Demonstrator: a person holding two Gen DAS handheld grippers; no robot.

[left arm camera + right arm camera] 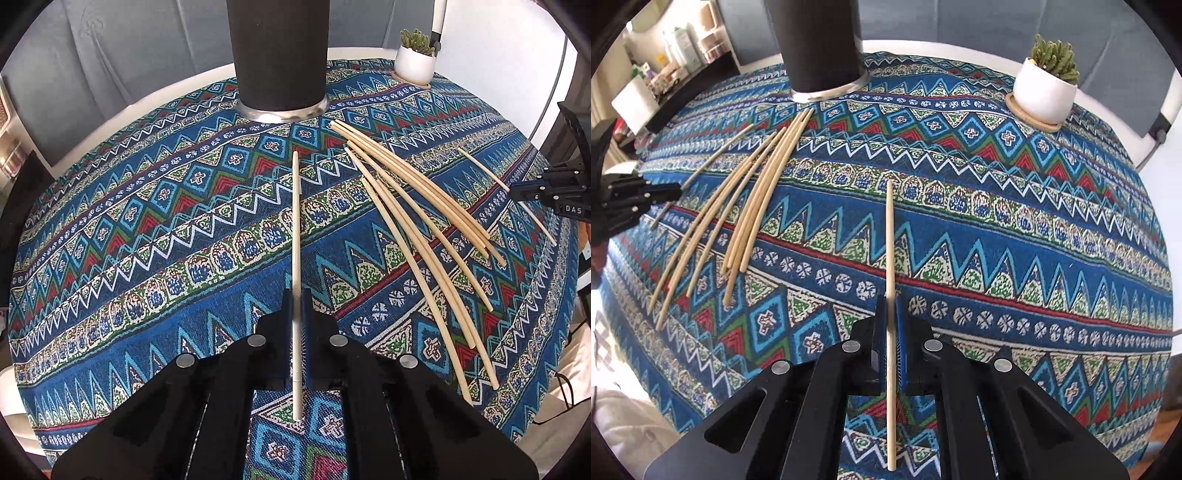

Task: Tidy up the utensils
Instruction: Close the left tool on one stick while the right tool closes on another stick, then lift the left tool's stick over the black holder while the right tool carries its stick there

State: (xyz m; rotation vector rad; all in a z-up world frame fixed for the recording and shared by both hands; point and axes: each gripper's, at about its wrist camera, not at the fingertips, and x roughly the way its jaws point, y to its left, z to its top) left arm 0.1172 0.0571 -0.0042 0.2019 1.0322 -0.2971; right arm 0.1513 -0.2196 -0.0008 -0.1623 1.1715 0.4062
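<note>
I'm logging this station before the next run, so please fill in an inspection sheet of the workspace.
Surface: patterned tablecloth covers the table.
Job's things: loose chopsticks lie in a fan; dark cylindrical holder stands behind them.
Clutter: potted cactus on a saucer.
Grippers: left gripper shut on one chopstick; right gripper shut on another chopstick.
Cables: a dark cable past the table edge.
Surroundings: grey sofa, cluttered shelf.

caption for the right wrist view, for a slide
Right gripper shut on one chopstick above the patterned tablecloth, loose chopsticks lying near the black holder.
</note>
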